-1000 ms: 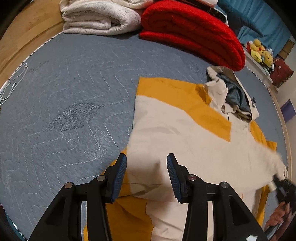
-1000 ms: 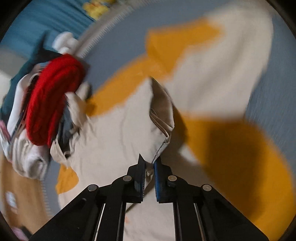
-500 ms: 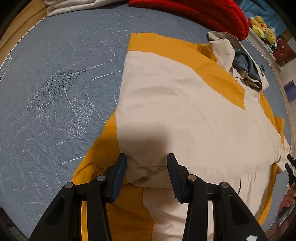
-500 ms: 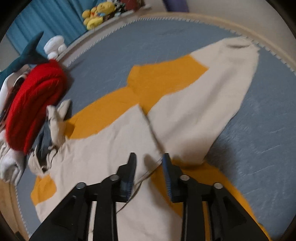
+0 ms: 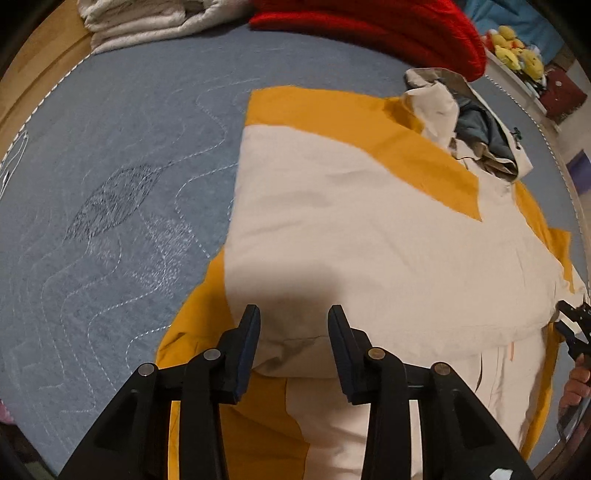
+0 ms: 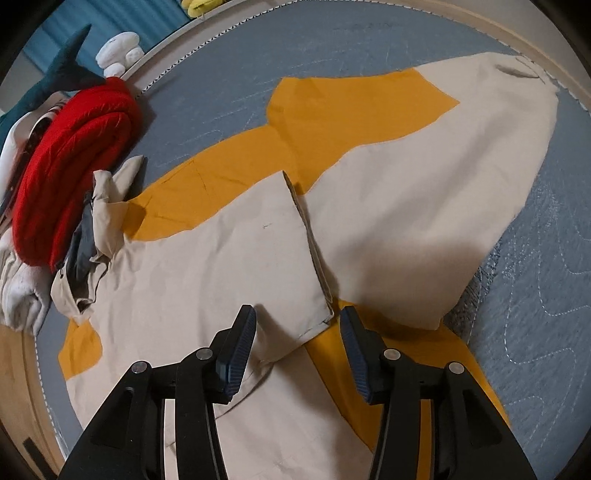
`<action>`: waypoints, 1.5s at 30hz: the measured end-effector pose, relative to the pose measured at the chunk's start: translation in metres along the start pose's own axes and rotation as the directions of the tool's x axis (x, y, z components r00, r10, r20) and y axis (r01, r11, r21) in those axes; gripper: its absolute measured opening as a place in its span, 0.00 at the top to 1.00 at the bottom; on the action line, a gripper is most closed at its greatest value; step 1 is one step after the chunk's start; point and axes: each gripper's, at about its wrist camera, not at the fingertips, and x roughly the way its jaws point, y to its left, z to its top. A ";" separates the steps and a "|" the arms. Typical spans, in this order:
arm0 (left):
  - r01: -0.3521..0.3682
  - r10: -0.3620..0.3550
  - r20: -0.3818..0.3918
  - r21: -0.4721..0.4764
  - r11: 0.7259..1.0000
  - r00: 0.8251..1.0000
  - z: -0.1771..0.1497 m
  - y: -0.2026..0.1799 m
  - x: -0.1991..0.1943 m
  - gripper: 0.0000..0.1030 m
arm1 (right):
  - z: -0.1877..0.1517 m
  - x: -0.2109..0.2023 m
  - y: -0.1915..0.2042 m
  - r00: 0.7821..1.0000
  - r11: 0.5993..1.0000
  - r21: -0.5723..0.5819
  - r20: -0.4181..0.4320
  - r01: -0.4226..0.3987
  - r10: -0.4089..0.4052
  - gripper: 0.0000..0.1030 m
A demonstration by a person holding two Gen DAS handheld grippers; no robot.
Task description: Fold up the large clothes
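A large beige and mustard-yellow jacket (image 5: 369,229) lies spread on the blue quilted mat (image 5: 110,184). One sleeve is folded flat across its body; the sleeve's cuff (image 6: 317,280) lies just ahead of my right gripper (image 6: 297,345). The other sleeve (image 6: 424,184) stretches out to the right. The rumpled hood (image 5: 476,125) lies at the far end. My left gripper (image 5: 293,345) is open and empty, hovering over the folded edge. My right gripper is open and empty; it also shows at the right edge of the left wrist view (image 5: 570,326).
A folded red blanket (image 5: 369,33) and folded white blankets (image 5: 147,22) lie at the mat's far side. Yellow plush toys (image 5: 517,55) sit beyond the mat's edge. Wooden floor (image 6: 14,387) surrounds the mat. A white cord (image 5: 14,155) lies at the left edge.
My right gripper carried the sleeve cuff across the jacket, laid it down, and opened, letting go. My left gripper stayed open and moved in closer over the jacket.
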 end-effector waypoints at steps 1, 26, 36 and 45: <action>-0.003 0.003 -0.011 0.000 1.000 1.000 -0.002 0.000 0.002 0.66 | 0.001 0.002 -0.001 1.000 1.000 0.005 -0.009 -0.002 0.002 0.53; -0.052 0.053 -0.046 0.029 0.998 0.998 -0.004 0.000 0.020 0.66 | 0.003 -0.058 0.025 0.959 0.986 -0.117 0.271 0.122 -0.087 0.53; -0.044 0.043 0.031 0.048 0.998 0.999 -0.008 -0.015 -0.005 0.65 | -0.034 0.003 0.063 0.993 0.924 -0.370 -0.023 0.097 -0.113 0.51; 0.030 -0.086 0.300 0.187 0.982 0.950 -0.042 -0.093 -0.077 0.64 | -0.037 -0.071 0.059 0.984 0.904 -0.402 0.154 0.148 -0.093 0.51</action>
